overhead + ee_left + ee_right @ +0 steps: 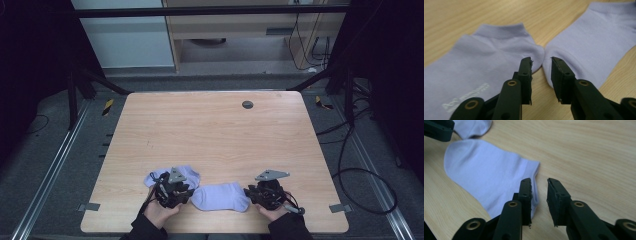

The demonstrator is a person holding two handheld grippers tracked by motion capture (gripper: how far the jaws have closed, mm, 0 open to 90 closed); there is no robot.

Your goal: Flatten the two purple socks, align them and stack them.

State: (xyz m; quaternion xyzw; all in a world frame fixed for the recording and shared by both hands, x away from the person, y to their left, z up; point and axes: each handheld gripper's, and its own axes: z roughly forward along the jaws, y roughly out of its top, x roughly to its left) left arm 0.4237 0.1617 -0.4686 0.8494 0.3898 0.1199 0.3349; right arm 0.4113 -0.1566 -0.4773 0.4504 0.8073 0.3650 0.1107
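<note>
Hovering: my left gripper (pixel 541 61) and right gripper (pixel 539 181), both part-open and empty, flank the nearer sock (pixel 220 196), lying lengthwise between them.

A light wooden table (pixel 215 135) is standing on grey carpeted floor (pixel 50 150), carrying a small dark round cap (pixel 247 104) near its far edge. Black cables (pixel 360 165) are trailing over the floor at the right.

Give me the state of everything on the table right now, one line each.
Left sock: lying flat, not held.
Right sock: lying flat, not held.
Left gripper: jaws open, nothing between them.
Right gripper: jaws open over the right sock's cuff edge, not gripping.
Table: bare wood beyond the socks.
</note>
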